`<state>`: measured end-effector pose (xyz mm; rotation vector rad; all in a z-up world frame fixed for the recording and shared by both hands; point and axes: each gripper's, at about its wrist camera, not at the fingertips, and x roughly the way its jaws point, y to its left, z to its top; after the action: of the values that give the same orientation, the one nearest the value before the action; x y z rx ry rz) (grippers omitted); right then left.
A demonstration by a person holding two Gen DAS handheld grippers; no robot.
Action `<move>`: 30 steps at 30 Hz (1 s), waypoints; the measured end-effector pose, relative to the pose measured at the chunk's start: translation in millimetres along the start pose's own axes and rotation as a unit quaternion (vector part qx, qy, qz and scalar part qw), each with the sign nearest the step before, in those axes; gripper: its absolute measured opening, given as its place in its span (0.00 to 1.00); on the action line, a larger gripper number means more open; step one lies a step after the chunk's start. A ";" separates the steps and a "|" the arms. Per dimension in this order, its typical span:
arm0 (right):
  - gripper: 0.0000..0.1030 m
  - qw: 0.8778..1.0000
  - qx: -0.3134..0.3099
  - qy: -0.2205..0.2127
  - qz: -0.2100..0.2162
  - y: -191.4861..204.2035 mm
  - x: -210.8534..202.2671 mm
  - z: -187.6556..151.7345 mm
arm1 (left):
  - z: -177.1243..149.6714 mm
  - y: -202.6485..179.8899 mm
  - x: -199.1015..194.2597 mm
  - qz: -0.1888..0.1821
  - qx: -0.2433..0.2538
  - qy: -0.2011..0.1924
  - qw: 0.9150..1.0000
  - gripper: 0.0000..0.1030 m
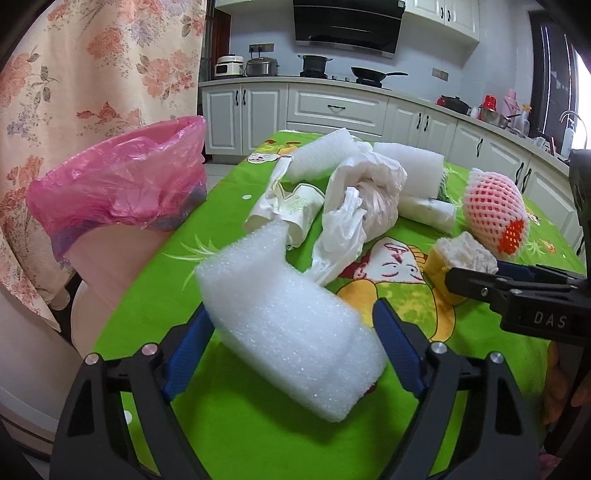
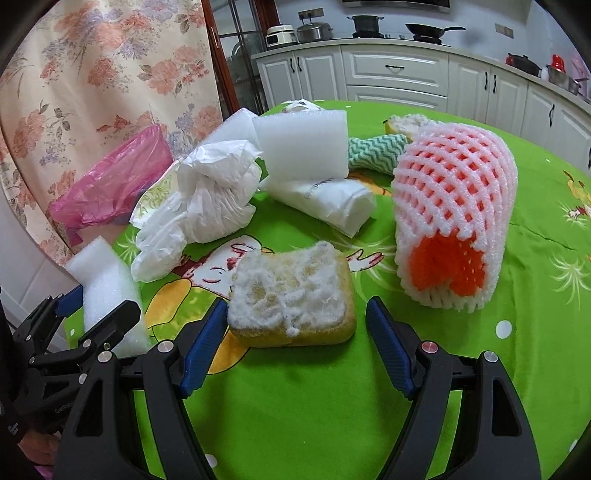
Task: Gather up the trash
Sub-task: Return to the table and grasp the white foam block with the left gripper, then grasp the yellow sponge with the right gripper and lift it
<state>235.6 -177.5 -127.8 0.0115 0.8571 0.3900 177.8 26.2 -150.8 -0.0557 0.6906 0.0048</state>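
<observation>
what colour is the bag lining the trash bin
Pink, translucent plastic bag; the left wrist view shows it best.

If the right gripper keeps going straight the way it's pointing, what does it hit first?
Most likely the yellow sponge: it lies dead ahead of the open right gripper, roughly level with the fingertips. How much gap remains I cannot judge.

A home kitchen: white cabinets line the far wall under a range hood, with a wok and pots on the stove, a rice cooker to their left
</observation>
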 end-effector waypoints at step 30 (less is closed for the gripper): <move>0.53 0.994 -0.047 -0.096 0.001 21.3 -54.5 3.7 | 27.1 25.9 -74.1 0.006 -0.029 -0.111 0.993 0.70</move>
<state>199.3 -175.7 -81.9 -0.0362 0.6484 0.4235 137.3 54.6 -84.0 -0.1049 0.4680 0.0418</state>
